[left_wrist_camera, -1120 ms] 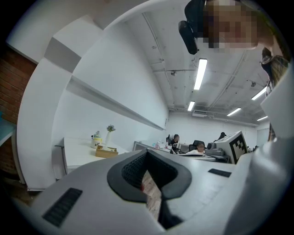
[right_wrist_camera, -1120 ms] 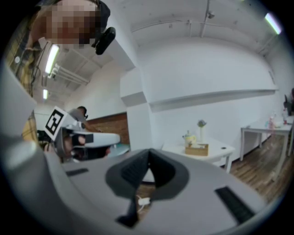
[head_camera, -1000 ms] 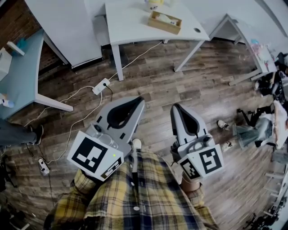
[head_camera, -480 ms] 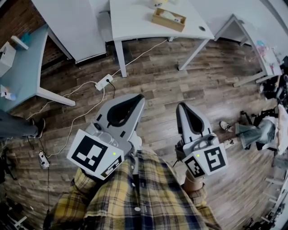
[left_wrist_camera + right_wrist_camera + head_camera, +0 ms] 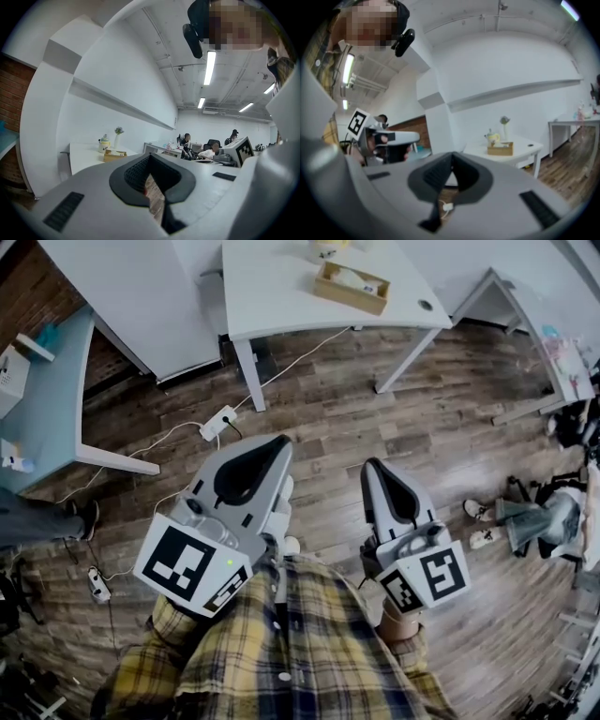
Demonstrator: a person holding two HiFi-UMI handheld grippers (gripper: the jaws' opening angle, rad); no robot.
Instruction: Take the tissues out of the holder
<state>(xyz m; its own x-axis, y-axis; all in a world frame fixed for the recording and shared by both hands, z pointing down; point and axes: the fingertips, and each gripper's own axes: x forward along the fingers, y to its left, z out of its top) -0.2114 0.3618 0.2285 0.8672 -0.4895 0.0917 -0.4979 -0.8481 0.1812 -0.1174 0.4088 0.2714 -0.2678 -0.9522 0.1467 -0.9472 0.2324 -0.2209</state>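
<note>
A wooden tissue holder (image 5: 352, 287) with white tissue (image 5: 354, 279) in it stands on the white table (image 5: 281, 287) far ahead. It also shows small in the left gripper view as the holder (image 5: 114, 155) and in the right gripper view as the holder (image 5: 500, 149). My left gripper (image 5: 283, 441) (image 5: 150, 155) is held level over the wood floor, shut and with nothing in it. Beside it, my right gripper (image 5: 367, 465) (image 5: 452, 154) is also shut and holds nothing. Both are well short of the table.
A yellow pot (image 5: 323, 247) and a vase (image 5: 504, 125) stand behind the holder. A power strip (image 5: 217, 421) with cables lies on the floor by the table leg. A teal desk (image 5: 47, 399) is at the left, another desk (image 5: 534, 324) and a person's shoes (image 5: 483, 521) at the right.
Both grippers have shifted a little over the floor together with the person's view. Their jaws stay shut. The holder has not moved on the table.
</note>
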